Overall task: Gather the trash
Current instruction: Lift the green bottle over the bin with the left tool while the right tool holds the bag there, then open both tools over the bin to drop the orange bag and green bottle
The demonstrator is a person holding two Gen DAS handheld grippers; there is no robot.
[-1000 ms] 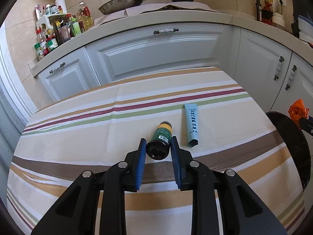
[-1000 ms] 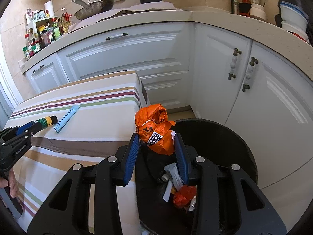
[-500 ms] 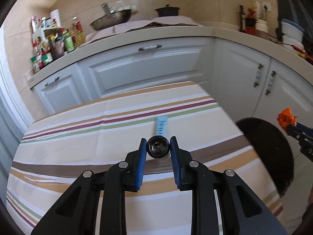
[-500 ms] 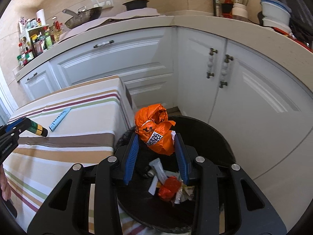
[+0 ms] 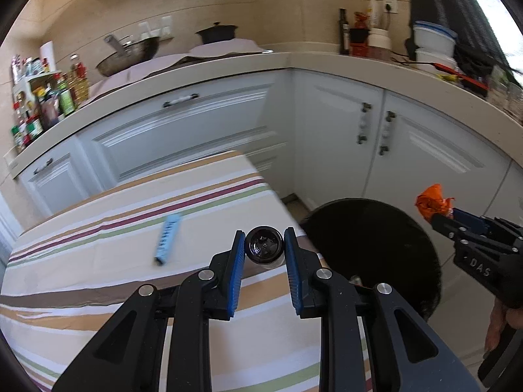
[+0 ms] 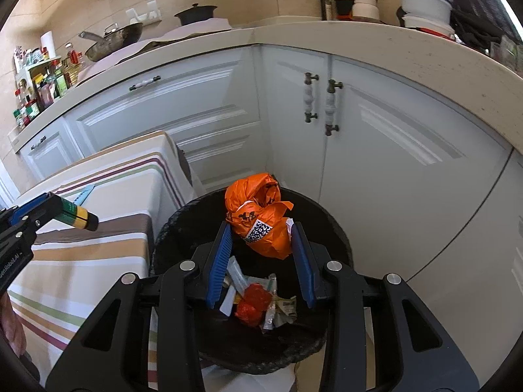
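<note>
White kitchen cabinets surround a striped tabletop (image 5: pixel 98 261). My right tool (image 6: pixel 261 238) grips an orange wrapper (image 6: pixel 261 219) over the black bin (image 6: pixel 340 245), which already holds some litter. My left tool (image 5: pixel 264 248) clamps a small bottle (image 5: pixel 263 250), probably bin-bound. A blue tube (image 5: pixel 167 238) lies uncollected.

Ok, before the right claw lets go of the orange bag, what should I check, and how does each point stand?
1. Right claw grips the orange bag: ok.
2. Orange bag is over the black bin opening: ok.
3. Room in the bin for the bag; only some wrappers at the bottom: ok.
4. Left claw with the small bottle is clear of the drop path, above the table edge: ok.
5. Table fully cleared: not ok, the blue tube lies on the striped cloth.
</note>
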